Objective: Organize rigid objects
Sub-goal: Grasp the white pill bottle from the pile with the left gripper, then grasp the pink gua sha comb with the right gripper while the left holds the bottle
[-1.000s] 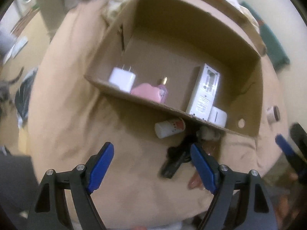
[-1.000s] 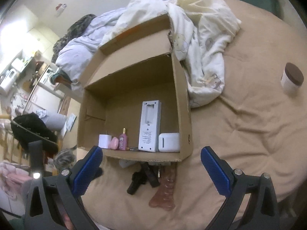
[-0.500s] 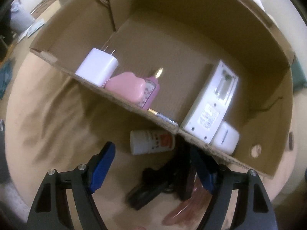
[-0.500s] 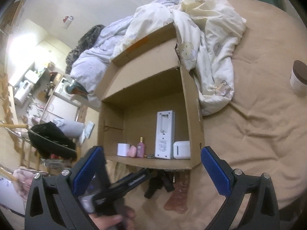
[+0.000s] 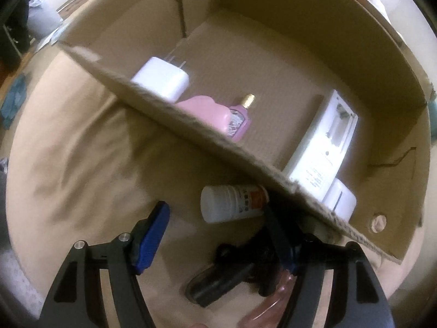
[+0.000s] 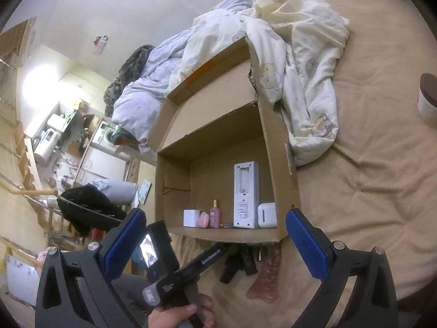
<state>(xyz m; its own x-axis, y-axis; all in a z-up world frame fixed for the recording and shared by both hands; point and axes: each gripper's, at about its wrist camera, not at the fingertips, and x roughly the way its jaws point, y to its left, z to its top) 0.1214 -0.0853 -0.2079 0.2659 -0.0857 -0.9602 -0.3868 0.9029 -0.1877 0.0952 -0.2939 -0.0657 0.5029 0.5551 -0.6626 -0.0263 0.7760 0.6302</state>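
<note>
Left wrist view, against one second earlier: camera much nearer the cardboard box [image 5: 273, 164] and lower; box fills most of frame, near wall cutting diagonally across. White bottle [image 5: 232, 203] with orange label now large, lying on its side on the tan bed cover [image 5: 76, 150] just outside the box's near wall. Left to right inside box: white charger plug [image 5: 162, 79], pink case [image 5: 204, 110], pink perfume bottle [image 5: 240, 121], tall white device [image 5: 323, 150], small white block [image 5: 340, 202].

Left gripper [image 5: 218, 243]: fingers have just been closing, now moderately apart. White bottle just ahead of the tips, between their lines, not touched. Black object [image 5: 226, 276] lies on the cover beneath, between the fingers. Right blue pad in shadow under the box edge.

Right wrist view, against earlier: left tool and a hand [image 6: 177, 313] holding it now at lower left, reaching toward the box front. Right gripper [image 6: 213, 243]: fingers wide apart, holding nothing, box opening framed between them. Brown-lidded jar [image 6: 427, 95] at far right on the bed, well apart.
</note>
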